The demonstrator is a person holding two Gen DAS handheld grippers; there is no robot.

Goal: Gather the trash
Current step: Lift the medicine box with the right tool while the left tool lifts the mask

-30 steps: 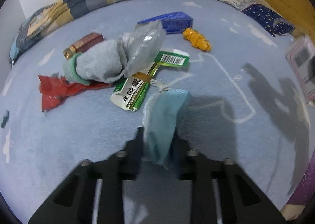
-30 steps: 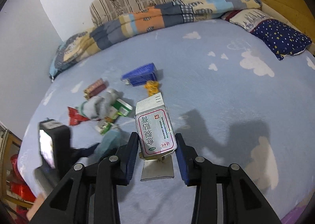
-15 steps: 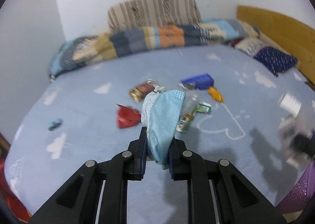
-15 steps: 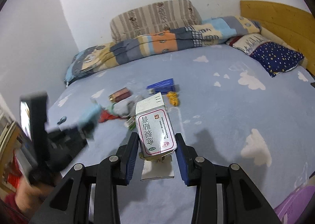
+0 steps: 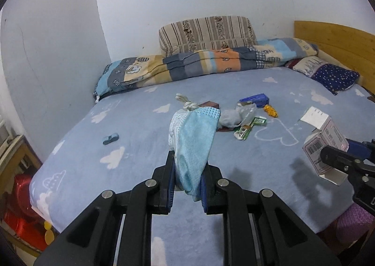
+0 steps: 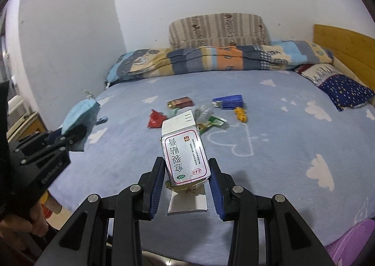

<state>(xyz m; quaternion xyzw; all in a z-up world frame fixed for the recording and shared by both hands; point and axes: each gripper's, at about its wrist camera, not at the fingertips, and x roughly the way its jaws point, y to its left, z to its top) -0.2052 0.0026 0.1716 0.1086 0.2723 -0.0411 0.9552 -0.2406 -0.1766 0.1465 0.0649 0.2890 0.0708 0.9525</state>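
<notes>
Left edge of bed (image 5: 70, 160): your near-left corner drops off to a red item (image 5: 21, 202) on the floor.
Left gripper (image 5: 187, 186): your jaws are clamped tight on a blue face mask (image 5: 194, 144), lifted clear above the sheet.
Open sheet, left: bare apart from one small grey-blue scrap (image 5: 110, 138).
Trash pile (image 6: 199, 113): mid-bed, well ahead of both your grippers; red wrapper (image 6: 156, 119), brown pack (image 6: 180, 102), green packet (image 6: 214, 123), blue box (image 6: 229, 101) and orange piece (image 6: 241, 113).
Right gripper (image 6: 186, 179): your jaws stand part-way apart, holding a white medicine box (image 6: 185, 156) off the bed.
Open sheet, right: clear run to the star-print pillow (image 6: 346, 88).
Far edge: rolled quilt (image 6: 222, 58) against the wall.
</notes>
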